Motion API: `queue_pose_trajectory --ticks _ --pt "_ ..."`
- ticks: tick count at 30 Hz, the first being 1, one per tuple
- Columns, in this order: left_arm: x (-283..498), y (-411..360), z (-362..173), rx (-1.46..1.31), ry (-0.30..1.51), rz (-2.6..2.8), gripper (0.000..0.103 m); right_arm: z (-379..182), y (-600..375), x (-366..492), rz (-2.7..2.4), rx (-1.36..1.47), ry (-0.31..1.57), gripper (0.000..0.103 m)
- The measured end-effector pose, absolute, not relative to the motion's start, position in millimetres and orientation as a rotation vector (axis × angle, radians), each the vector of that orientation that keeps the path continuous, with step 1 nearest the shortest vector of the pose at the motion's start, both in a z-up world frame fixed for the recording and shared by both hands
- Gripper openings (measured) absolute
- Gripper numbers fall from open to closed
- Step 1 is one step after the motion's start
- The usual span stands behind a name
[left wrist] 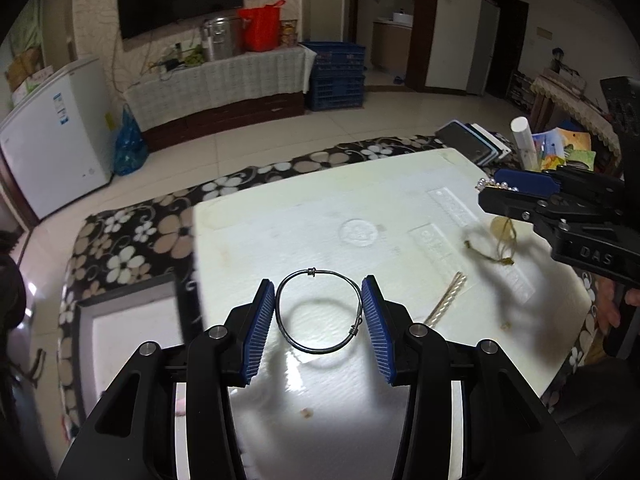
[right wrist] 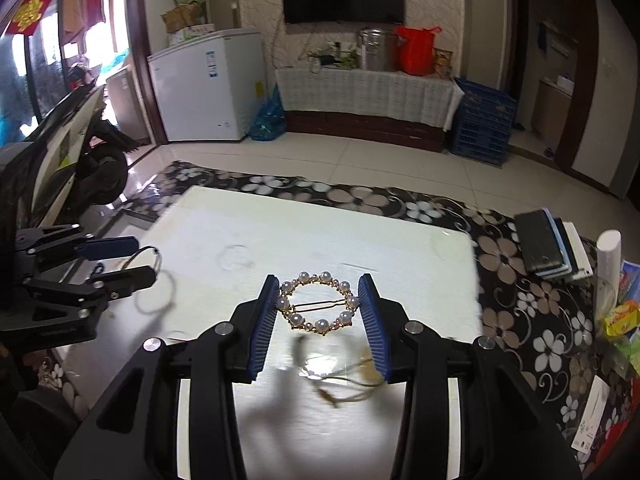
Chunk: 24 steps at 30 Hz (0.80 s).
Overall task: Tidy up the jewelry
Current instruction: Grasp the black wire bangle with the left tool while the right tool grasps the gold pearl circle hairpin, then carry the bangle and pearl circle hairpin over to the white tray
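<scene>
My left gripper (left wrist: 319, 312) is shut on a dark wire bangle (left wrist: 318, 276) and holds it above the white board (left wrist: 360, 208). My right gripper (right wrist: 319, 307) is shut on a round gold pearl hair clip (right wrist: 318, 305), also held above the board. In the left wrist view the right gripper (left wrist: 496, 188) is at the far right with pearls showing at its tip. In the right wrist view the left gripper (right wrist: 140, 258) is at the left with the bangle (right wrist: 146, 254). A yellowish pendant on a cord (left wrist: 502, 228) and a pale braided strand (left wrist: 446, 300) lie on the board.
The board rests on a floral-patterned table (left wrist: 132, 240). A stack of phones and tablets (right wrist: 550, 246), a white tube (right wrist: 608, 256) and colourful packets (right wrist: 620, 316) sit at the table's right side. A white-lined tray (left wrist: 128, 328) lies left of the board.
</scene>
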<state>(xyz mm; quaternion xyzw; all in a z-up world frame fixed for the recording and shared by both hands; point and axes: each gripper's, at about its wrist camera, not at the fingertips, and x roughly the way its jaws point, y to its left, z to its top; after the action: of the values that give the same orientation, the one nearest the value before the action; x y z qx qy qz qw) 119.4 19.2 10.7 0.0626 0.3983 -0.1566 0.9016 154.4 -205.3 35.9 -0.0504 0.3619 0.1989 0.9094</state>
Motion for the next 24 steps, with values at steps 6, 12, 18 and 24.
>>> queue_pose_trajectory --ticks 6,12,18,24 --pt "108.3 54.4 16.8 0.106 0.816 -0.267 0.047 42.0 -170.5 144.3 0.479 -0.119 0.733 0.041" --pt "98.4 97.7 21.4 0.074 0.806 -0.197 0.047 44.9 -130.6 136.4 0.550 -0.131 0.725 0.041" --pt "97.2 151.5 9.9 0.026 0.836 -0.106 0.047 44.8 -84.0 119.1 0.643 -0.133 0.726 0.041" --pt "92.5 199.7 1.4 -0.013 0.853 -0.037 0.047 44.4 -39.3 102.4 0.733 -0.143 0.729 0.041"
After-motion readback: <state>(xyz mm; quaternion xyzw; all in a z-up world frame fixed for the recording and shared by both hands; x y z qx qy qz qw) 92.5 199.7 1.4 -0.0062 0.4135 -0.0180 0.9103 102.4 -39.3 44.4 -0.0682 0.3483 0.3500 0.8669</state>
